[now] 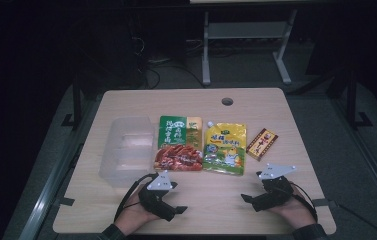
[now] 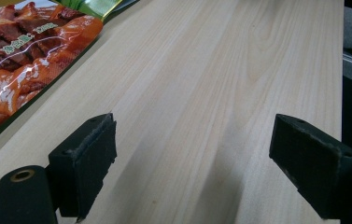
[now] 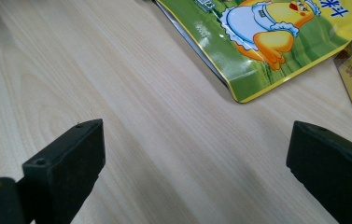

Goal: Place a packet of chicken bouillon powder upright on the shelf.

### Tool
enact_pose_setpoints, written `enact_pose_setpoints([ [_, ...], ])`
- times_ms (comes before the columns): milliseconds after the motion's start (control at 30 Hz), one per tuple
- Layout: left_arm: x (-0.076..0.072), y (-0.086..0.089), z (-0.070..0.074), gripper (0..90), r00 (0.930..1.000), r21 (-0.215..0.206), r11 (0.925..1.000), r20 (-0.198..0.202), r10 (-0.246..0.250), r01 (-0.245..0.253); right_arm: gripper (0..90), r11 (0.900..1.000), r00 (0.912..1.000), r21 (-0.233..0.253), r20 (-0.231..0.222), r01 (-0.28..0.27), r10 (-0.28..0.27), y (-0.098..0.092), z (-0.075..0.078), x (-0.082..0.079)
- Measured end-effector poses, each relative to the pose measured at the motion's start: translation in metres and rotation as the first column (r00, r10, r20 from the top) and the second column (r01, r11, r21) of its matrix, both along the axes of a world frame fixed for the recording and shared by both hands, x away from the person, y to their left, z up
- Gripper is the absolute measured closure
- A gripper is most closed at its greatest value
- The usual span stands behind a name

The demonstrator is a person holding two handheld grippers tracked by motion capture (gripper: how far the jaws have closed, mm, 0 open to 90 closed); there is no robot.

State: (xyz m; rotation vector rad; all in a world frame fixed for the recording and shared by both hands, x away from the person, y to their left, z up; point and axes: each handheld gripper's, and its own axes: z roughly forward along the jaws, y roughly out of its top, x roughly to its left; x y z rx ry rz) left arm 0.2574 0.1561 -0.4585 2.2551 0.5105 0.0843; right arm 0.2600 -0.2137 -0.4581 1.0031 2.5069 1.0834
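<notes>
1. High view: the left tongs (image 1: 180, 210) and the right tongs (image 1: 246, 198) rest on the near part of the desk (image 1: 196, 197), each in a hand, tips turned toward one another and well apart.
2. Both pairs stand spread with nothing between them. The left gripper view shows bare wood between the black jaws, and the right gripper view shows the same.
3. The things nearest them lie in a row across the middle of the desk: a green-and-red meat pouch (image 1: 178, 144), just to its right a yellow spouted pouch (image 1: 225, 148) touching or nearly touching it, and farther right a small red-and-yellow box (image 1: 261, 144).
4. Judged from this, the work is at its start: no pouch is gripped or lifted, and the likely aim is packing the packets into the container.
5. That container, a clear plastic bin (image 1: 127, 150), sits at the left, just beside the meat pouch. It appears empty.
6. The next move calls for the left tongs to go forward to the meat pouch's near edge (image 2: 22, 100), come in low and flat, and pinch the thin rim, since the pouch lies flush on the wood.
</notes>
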Motion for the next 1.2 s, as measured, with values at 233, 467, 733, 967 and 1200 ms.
enact_pose_setpoints([
  [233,0.001,0.0,0.002,14.2,0.9999,-0.021,0.9998,-0.017,-0.002,0.001,10.6,0.999,0.9994,0.011,-0.018,-0.03,0.03,0.005,0.005,0.007],
  [467,-0.002,0.0,0.0,14.2,0.9998,-0.011,0.9999,-0.02,-0.008,0.008,20.4,0.999,0.9991,0.017,-0.03,-0.028,0.028,0.009,0.012,0.016],
  [733,-0.002,0.004,0.001,14.5,1.0,-0.011,0.9999,-0.007,-0.001,0.0,48.5,0.998,0.9991,0.055,-0.023,-0.034,0.035,0.016,0.026,0.027],
  [967,0.0,0.004,0.002,14.6,1.0,-0.014,0.9999,-0.007,-0.003,0.003,72.3,0.998,0.9996,0.067,-0.019,-0.018,0.02,0.02,0.033,0.042],
  [1200,0.0,0.002,0.001,14.7,0.9999,-0.016,0.9998,-0.012,-0.007,0.007,89.8,0.997,0.9995,0.071,-0.02,-0.022,0.023,0.032,0.036,0.068],
])
